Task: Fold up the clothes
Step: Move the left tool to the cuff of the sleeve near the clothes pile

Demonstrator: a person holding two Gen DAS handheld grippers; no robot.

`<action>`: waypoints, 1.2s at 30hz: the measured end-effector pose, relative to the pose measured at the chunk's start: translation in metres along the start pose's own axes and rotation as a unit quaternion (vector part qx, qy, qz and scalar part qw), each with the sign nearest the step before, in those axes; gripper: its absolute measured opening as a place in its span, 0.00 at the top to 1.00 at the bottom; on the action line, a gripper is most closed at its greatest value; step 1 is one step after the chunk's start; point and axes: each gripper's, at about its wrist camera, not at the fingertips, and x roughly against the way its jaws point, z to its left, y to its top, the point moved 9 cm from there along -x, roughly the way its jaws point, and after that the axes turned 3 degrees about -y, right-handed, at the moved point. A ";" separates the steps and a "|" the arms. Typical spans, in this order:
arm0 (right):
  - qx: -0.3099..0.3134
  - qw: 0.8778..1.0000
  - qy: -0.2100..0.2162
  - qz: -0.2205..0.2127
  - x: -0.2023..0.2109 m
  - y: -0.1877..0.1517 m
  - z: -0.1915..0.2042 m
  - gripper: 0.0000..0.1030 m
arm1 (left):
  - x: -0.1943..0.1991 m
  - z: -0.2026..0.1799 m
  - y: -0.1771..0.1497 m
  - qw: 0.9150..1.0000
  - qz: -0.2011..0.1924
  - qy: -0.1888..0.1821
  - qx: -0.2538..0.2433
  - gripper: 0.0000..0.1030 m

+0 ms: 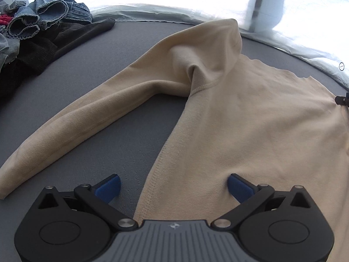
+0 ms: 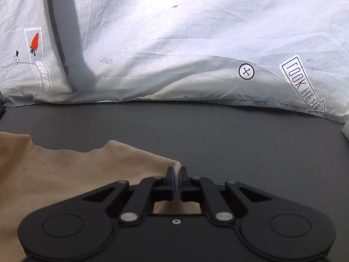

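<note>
A beige long-sleeved top lies spread on the grey table, one sleeve stretched toward the lower left. My left gripper stands open over the top's side seam, its blue pads wide apart, one over bare table and one over the cloth. In the right wrist view my right gripper is shut on a corner of the beige top, the fabric pinched between its pads. The right gripper's tip also shows at the right edge of the left wrist view.
A heap of clothes sits at the far left: blue denim on top of dark garments. A white printed sheet hangs along the table's far edge. Bare grey table lies beyond the top.
</note>
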 end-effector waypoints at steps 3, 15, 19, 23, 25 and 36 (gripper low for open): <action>0.004 0.999 -0.050 -0.003 -0.004 0.005 -0.007 0.70 | 0.000 0.000 0.000 1.000 -0.005 -0.001 -0.001 0.00; -0.019 1.000 -0.014 0.010 0.139 -0.085 0.045 0.01 | 0.018 0.019 -0.012 0.999 -0.026 -0.036 0.026 0.00; -0.012 1.000 0.001 0.029 0.180 -0.147 0.081 0.00 | 0.041 0.055 -0.025 0.996 -0.035 -0.036 0.068 0.00; 0.025 0.999 0.026 0.039 0.206 -0.186 0.112 0.00 | 0.060 0.098 -0.037 0.996 -0.042 -0.005 0.075 0.00; 0.030 0.998 0.023 0.048 0.210 -0.200 0.123 0.00 | 0.061 0.117 -0.041 0.996 -0.033 -0.005 0.085 0.00; -0.011 0.999 -0.050 -0.013 0.220 -0.222 0.146 0.00 | 0.064 0.219 -0.060 0.990 0.013 -0.002 0.140 0.00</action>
